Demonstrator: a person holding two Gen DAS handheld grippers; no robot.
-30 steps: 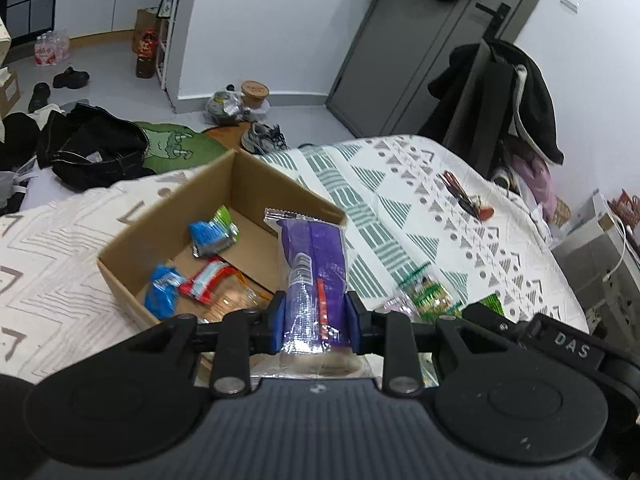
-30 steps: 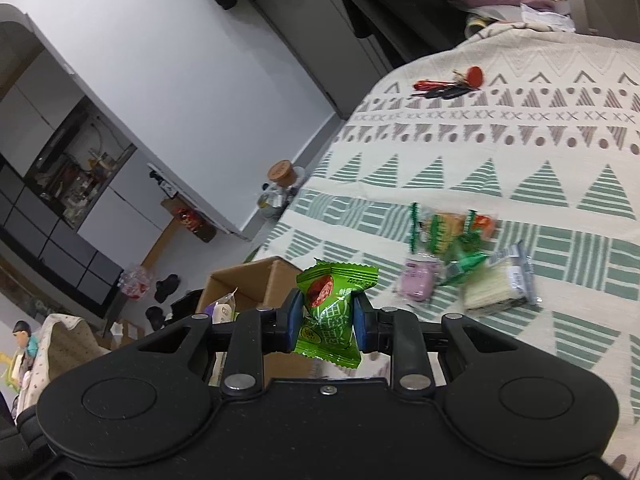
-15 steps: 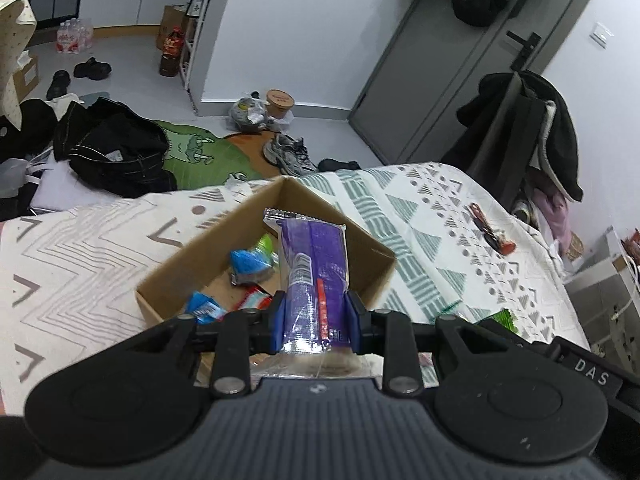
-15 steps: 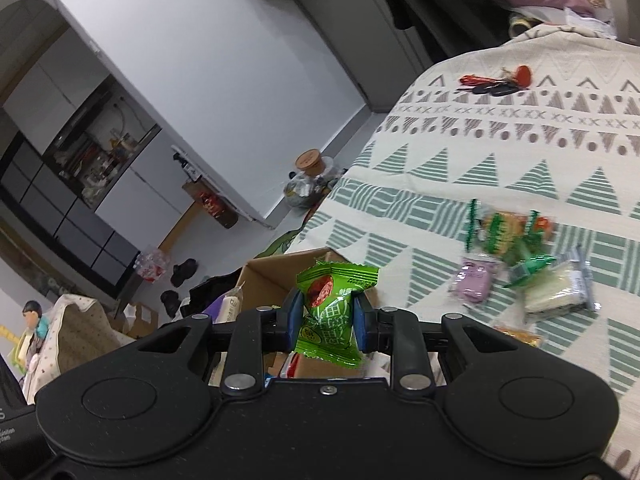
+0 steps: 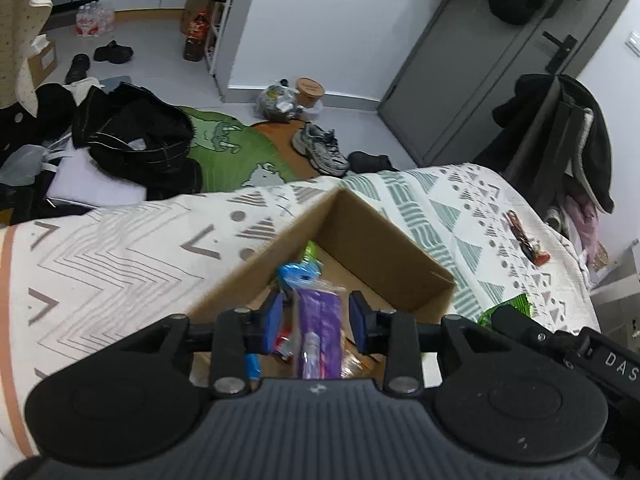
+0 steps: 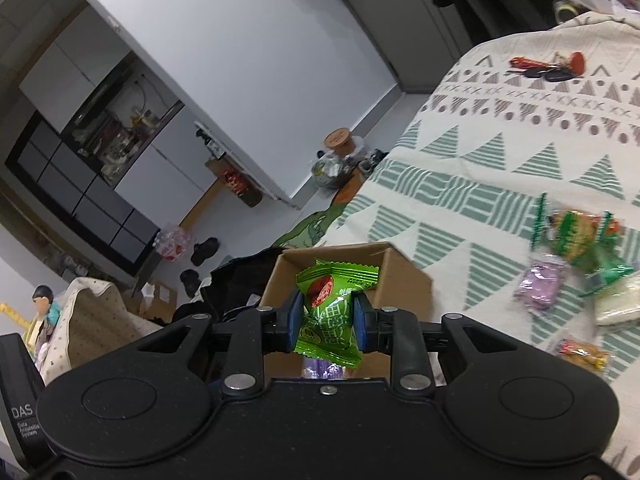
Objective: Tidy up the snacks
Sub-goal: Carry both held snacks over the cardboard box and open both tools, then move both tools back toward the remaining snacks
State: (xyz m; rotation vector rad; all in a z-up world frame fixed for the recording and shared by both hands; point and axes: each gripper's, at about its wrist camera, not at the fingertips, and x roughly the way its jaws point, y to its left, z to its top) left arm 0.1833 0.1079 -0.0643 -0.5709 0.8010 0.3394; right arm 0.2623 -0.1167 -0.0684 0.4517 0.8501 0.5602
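My left gripper (image 5: pixel 316 316) hangs open over the cardboard box (image 5: pixel 384 256) on the bed. A purple snack packet (image 5: pixel 320 332) sits loose and blurred between the spread blue pads, touching neither. A blue snack (image 5: pixel 298 274) and other wrappers lie in the box. My right gripper (image 6: pixel 326 320) is shut on a green snack packet (image 6: pixel 330 304), held just over the box's (image 6: pixel 404 280) near side. The purple packet (image 6: pixel 320 368) peeks out below it.
Several loose snacks lie on the patterned bedspread to the right of the box: a green-orange packet (image 6: pixel 576 232), a purple one (image 6: pixel 542 286), a white one (image 6: pixel 618 300). Keys (image 6: pixel 548 68) rest farther back. Clothes and shoes (image 5: pixel 320 148) cover the floor beyond the bed.
My left gripper has opened and let go of the purple packet over the box. The right gripper has carried the green packet closer to the box.
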